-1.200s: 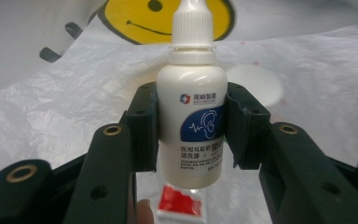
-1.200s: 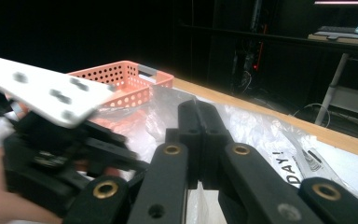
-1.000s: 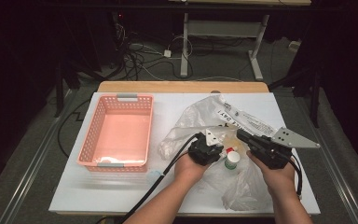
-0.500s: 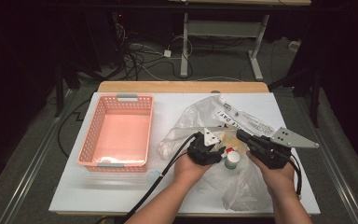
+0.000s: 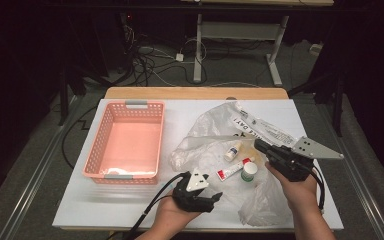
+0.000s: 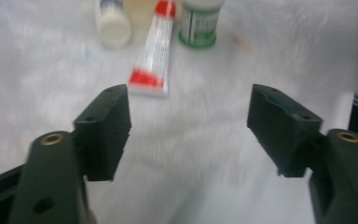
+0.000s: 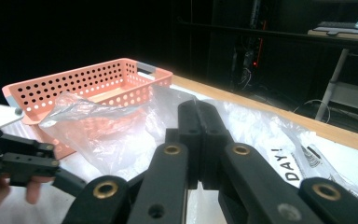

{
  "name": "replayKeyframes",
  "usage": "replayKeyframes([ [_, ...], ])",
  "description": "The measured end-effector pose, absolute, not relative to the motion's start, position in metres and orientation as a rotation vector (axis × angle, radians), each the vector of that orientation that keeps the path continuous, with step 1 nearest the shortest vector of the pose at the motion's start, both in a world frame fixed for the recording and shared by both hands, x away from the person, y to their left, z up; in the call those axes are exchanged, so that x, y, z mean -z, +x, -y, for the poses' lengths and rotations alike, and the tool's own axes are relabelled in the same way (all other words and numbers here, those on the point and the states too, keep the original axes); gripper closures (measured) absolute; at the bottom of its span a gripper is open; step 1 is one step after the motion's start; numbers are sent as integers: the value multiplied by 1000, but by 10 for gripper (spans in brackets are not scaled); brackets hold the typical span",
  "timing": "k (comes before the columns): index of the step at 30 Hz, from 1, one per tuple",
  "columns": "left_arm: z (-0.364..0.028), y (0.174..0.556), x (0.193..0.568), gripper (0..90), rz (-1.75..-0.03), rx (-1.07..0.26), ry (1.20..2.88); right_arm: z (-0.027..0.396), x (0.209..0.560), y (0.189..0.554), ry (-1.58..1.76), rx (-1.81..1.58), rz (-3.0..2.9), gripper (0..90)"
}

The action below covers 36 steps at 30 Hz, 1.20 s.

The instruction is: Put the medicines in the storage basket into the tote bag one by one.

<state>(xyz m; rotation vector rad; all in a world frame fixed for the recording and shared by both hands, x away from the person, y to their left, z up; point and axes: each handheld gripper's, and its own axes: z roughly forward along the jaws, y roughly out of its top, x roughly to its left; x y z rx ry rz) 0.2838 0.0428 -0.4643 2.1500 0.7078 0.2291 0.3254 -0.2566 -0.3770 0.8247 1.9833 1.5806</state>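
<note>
A red-and-white tube (image 5: 235,169) (image 6: 154,46), a small white bottle (image 5: 233,150) (image 6: 114,21) and a green-capped jar (image 5: 249,172) (image 6: 198,23) lie on a crumpled clear plastic bag (image 5: 205,142) (image 7: 107,126). My left gripper (image 5: 215,197) (image 6: 189,126) hovers near the table's front edge, pointing at them. Its jaws have just been opening and nothing is between them. My right gripper (image 5: 260,146) (image 7: 200,116) is shut, with its tips at the bag's right side. I cannot tell whether film is pinched between them.
A pink perforated basket (image 5: 125,142) (image 7: 88,81) stands at the left of the white tabletop (image 5: 105,200). The bag's printed header (image 5: 260,127) lies behind the right gripper. Cables trail from both grippers toward the front edge.
The left gripper has drawn back from the bag toward the table's front edge and its jaws have opened. The tube and bottle now lie uncovered. The right hand has stayed put.
</note>
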Motion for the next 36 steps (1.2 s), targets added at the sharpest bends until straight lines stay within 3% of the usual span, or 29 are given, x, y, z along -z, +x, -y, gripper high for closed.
replayKeyframes([
  [7, -46, 288, 485, 104, -828, -205, 2259, 256, 378, 326, 817, -1576, -1993, 900],
  [13, -16, 299, 485, 80, -815, -226, 2299, 255, 380, 327, 823, -1572, -1998, 900],
  [19, 0, 302, 484, 268, -791, -224, 2284, 253, 380, 326, 823, -1565, -2008, 900],
  [22, 2, 296, 484, 502, -733, -221, 2281, 254, 381, 327, 826, -1568, -2002, 900],
  [29, 0, 296, 484, 880, -779, -227, 2251, 254, 381, 326, 829, -1566, -2001, 900],
  [36, -7, 296, 483, 886, -794, -220, 2195, 257, 380, 326, 837, -1566, -1987, 900],
])
